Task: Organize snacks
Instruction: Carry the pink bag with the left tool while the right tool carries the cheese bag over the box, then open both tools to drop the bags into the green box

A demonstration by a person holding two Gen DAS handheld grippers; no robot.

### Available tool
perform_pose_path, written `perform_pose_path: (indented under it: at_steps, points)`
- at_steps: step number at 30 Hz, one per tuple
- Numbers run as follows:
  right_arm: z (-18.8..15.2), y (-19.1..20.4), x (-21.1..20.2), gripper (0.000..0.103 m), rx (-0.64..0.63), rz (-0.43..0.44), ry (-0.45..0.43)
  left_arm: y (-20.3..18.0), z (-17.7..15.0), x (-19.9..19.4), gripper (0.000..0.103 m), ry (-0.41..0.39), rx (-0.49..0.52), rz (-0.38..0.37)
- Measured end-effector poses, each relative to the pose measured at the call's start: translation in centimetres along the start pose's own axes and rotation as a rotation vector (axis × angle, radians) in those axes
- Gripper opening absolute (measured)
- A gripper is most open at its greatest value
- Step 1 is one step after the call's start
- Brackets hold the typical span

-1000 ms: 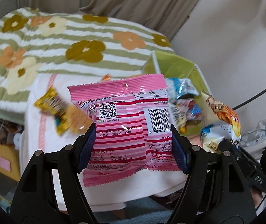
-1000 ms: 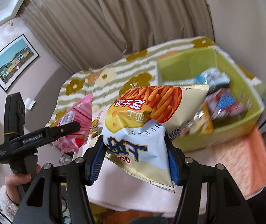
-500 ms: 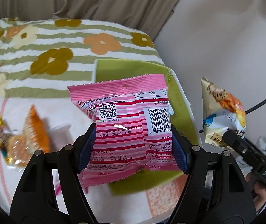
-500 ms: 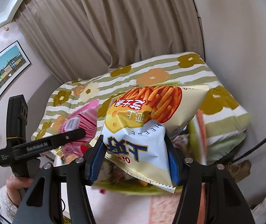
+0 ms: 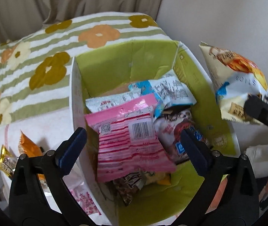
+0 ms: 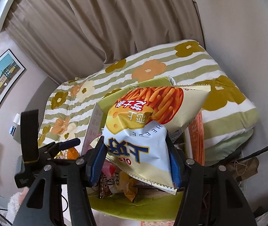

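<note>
Left tongs (image 5: 132, 145) opening, pink packet (image 5: 128, 139) loose; right tongs (image 6: 135, 162) clenching chip bag (image 6: 149, 124).

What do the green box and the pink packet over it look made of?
Green box: likely cardboard with a matte green inside, judging by creased walls and folded flaps. Pink packet: thin glossy plastic film, going by bright glare, wrinkles and a crimped, zigzag-cut edge.

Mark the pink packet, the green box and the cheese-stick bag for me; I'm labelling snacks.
pink packet (image 5: 130, 143): left wrist view, striped middle, below the barcode.
green box (image 5: 111, 66): left wrist view, bare inner back wall.
cheese-stick bag (image 6: 143, 131): right wrist view, white lower half between the tool's pads.
</note>
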State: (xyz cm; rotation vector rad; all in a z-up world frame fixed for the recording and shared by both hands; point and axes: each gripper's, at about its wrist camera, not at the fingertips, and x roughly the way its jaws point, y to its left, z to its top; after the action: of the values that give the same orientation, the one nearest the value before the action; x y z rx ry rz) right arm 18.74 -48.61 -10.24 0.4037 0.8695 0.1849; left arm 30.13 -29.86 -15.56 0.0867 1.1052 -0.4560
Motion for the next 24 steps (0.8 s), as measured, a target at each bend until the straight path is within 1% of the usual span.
perform_pose_path:
  at_steps: [2,5,6,11,15,18,21,22,23,24]
  points:
    - [-0.2,0.3,0.6,0.055,-0.013,0.000,0.015,0.7,-0.4,-0.3,0.099,-0.002,-0.018,-0.015]
    - [-0.4,0.7,1.7,0.055,-0.055,-0.018,0.042,2.1,-1.3,-1.5,0.099,-0.024,-0.049,-0.066]
    - [-0.6,0.8,1.8,0.055,-0.067,-0.022,0.049,2.6,-1.5,-1.9,0.099,-0.033,-0.054,-0.070]
    - [-1.9,2.2,2.1,0.056,-0.148,-0.034,0.072,4.4,-2.2,-3.7,0.099,-0.067,-0.058,-0.030]
    - [-2.8,2.8,2.1,0.056,-0.202,-0.049,0.092,5.4,-2.8,-4.6,0.099,-0.085,-0.079,-0.030]
    - [-3.2,2.9,2.2,0.056,-0.203,-0.049,0.105,5.7,-3.0,-4.9,0.099,-0.089,-0.085,-0.025]
    - [-3.8,2.9,2.0,0.061,-0.198,-0.053,0.105,5.8,-3.2,-5.3,0.099,-0.097,-0.084,-0.020]
    - [-4.0,2.9,2.0,0.068,-0.199,-0.057,0.104,5.8,-3.3,-5.4,0.099,-0.100,-0.085,-0.019]
    - [-4.2,2.9,1.9,0.085,-0.202,-0.060,0.104,5.7,-3.4,-5.5,0.099,-0.102,-0.086,-0.018]
    - [-4.4,2.9,1.8,0.093,-0.207,-0.067,0.104,5.8,-3.4,-5.6,0.099,-0.104,-0.088,-0.018]
